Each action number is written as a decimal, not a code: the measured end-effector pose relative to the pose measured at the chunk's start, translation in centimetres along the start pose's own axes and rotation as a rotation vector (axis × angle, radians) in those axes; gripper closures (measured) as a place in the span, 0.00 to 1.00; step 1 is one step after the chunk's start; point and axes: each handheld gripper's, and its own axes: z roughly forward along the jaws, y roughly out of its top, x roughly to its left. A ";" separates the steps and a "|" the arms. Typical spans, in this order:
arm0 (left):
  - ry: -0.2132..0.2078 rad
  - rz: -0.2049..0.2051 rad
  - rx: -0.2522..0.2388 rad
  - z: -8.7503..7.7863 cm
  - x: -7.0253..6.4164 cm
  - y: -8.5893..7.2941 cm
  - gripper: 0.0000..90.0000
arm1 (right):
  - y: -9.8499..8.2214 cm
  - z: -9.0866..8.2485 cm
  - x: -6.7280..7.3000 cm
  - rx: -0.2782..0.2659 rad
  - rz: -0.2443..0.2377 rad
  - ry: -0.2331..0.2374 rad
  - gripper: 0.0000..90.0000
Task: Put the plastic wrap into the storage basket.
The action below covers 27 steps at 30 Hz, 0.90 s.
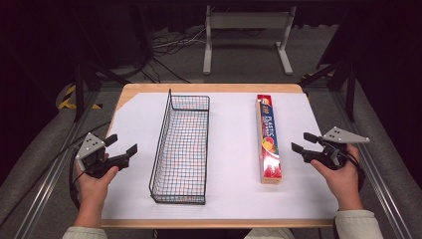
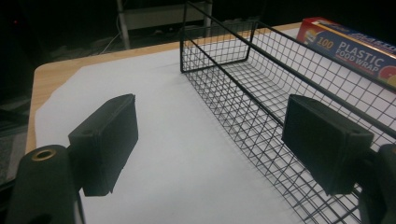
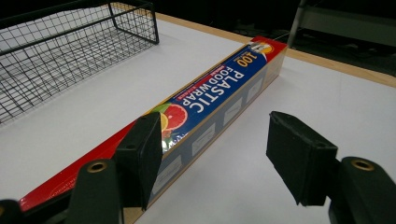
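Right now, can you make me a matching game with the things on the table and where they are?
Things:
1. wire basket
2. plastic wrap box
3. left gripper
4. right gripper

Places:
A. right of the box, jaws open
B. left of the basket, jaws open
C. middle of the white sheet, empty
D. lying flat between basket and right gripper

Pairs: 1-C, 2-D, 3-B, 4-A

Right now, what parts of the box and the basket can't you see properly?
- Plastic wrap box, right gripper view: its near end is hidden behind the right gripper's fingers and cut by the bottom edge.
- The same box, left gripper view: cut off by the right edge, seen through the wire basket.
- High view: the small print on the box is too small to read.
- The basket, right gripper view: cut off by the left edge.
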 end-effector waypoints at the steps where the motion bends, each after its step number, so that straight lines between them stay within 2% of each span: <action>1: -0.002 -0.007 0.004 0.0 0.0 0.0 0.21 | 0.0 -0.1 0.0 0.000 0.011 0.002 0.40; 7: -0.010 -0.013 0.002 -0.1 0.0 0.1 0.21 | 0.1 -0.2 0.2 0.016 0.038 0.011 0.40; 10: -0.009 -0.009 0.002 -0.1 -0.1 0.1 0.21 | 0.3 -0.1 0.7 0.033 0.033 0.029 0.44; 16: -0.006 0.001 0.008 -0.3 -0.2 0.3 0.21 | 0.9 0.2 1.3 0.041 0.036 0.036 0.42; 18: -0.013 0.001 0.008 -0.3 -0.3 0.4 0.21 | 1.6 0.8 1.8 0.054 0.064 0.046 0.40; 22: -0.013 0.010 0.012 -0.3 -0.4 0.5 0.21 | 2.4 1.4 2.1 0.064 0.053 0.053 0.39; 23: -0.014 0.010 0.011 -0.3 -0.5 0.5 0.21 | 2.9 1.7 2.1 0.056 0.078 0.075 0.38; 27: -0.014 0.007 0.013 -0.4 -0.5 0.5 0.21 | 3.6 2.3 2.3 0.060 0.071 0.063 0.38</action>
